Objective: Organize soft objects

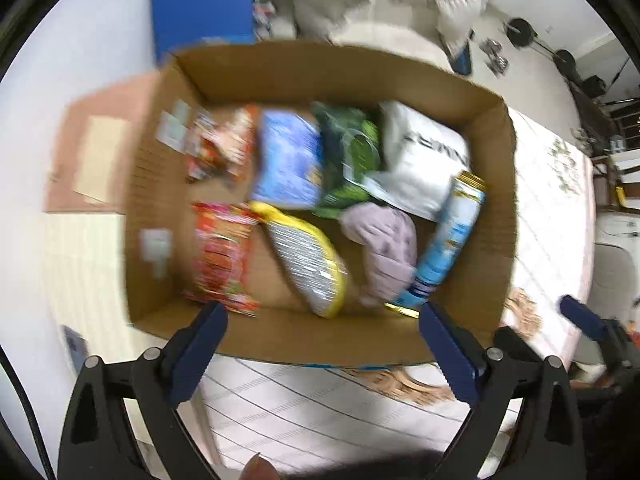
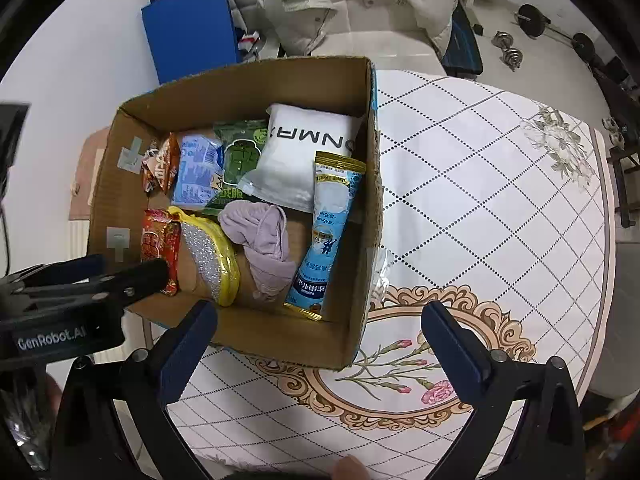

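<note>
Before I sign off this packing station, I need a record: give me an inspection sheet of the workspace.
Surface: table under a diamond-patterned floral cloth.
Job's things: cardboard box holds a white pouch, green packet, blue packet, lilac cloth, tall blue sachet, red snack packs and a yellow-rimmed glittery item.
Clutter: clear wrapper beside the box.
Grippers: left gripper and right gripper both open, empty.
Cables: nothing seen.
Surroundings: cream padded jacket, dumbbells.
</note>
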`<state>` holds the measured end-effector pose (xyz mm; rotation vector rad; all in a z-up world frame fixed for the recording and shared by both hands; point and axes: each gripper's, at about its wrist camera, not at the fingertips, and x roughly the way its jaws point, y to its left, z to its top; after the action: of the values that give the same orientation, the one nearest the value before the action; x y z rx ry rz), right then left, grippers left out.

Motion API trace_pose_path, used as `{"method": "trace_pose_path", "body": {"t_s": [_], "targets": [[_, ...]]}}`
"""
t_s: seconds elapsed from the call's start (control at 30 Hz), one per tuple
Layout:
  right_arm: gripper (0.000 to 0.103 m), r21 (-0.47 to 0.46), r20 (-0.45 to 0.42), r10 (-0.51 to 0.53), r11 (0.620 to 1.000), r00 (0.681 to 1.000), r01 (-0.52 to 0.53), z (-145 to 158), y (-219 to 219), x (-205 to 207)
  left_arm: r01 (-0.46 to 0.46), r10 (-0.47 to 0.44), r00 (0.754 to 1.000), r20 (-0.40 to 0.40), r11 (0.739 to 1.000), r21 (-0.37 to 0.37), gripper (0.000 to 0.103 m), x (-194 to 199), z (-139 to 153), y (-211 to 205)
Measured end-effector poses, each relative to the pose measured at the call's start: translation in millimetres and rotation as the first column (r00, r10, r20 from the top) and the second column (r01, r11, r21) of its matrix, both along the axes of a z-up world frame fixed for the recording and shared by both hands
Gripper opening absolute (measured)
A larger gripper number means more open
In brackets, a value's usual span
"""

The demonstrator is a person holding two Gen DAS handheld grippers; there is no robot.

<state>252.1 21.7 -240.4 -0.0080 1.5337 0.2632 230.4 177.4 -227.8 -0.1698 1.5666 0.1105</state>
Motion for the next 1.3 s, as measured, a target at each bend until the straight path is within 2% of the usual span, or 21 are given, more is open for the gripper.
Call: {"method": "trace_pose_path", "body": {"t_s": [0.07, 0.27, 0.43, 0.67, 0.83, 1.03, 1.13, 1.3], "targets": [[0.103, -0.015, 0.029, -0.005, 1.000, 1.000, 0.005, 4, -1, -5, -0.005, 0.003, 0.999, 0.041, 0.999, 0.047, 0.101, -5, 1, 8], [0.103, -0.051, 0.103, -0.012, 0.999, 0.995, 0.018, 15, -2, -17, -0.032, 0.017, 0.991, 0.132, 0.994, 0.108, 0.102, -22, 15, 16], [0.103, -0.061, 0.120, -0.008, 0.998, 0.993, 0.016, 20, -3, -21, -0.044, 0.027, 0.987, 0.158, 0.993, 0.107, 0.102, -29, 20, 14], [0.103, -0.046, 0.140, -0.016, 0.999, 0.990, 0.022, 36, -9, -30, -0.056, 0.028, 0.973, 0.228, 0.991, 0.120, 0.102, -42, 53, 10], [0.103, -0.022, 0.212, -0.020, 0.999, 0.977, 0.025, 79, -19, -49, -0.062, 0.013, 0.942, 0.336, 0.989, 0.135, 0.102, -66, 102, -3], [0.103, 0.015, 0.323, -0.015, 1.000, 0.946, 0.010, 153, -36, -90, -0.061, -0.008, 0.905, 0.425, 0.987, 0.148, 0.102, -105, 160, -18], [0.103, 0.029, 0.378, -0.025, 0.999, 0.926, 0.015, 190, -45, -113, -0.062, -0.012, 0.891, 0.454, 0.987, 0.147, 0.102, -124, 183, -24], [0.103, 0.045, 0.439, -0.032, 0.999, 0.898, 0.014, 232, -54, -142, -0.061, -0.008, 0.874, 0.486, 0.990, 0.126, 0.102, -149, 213, -31]]}}
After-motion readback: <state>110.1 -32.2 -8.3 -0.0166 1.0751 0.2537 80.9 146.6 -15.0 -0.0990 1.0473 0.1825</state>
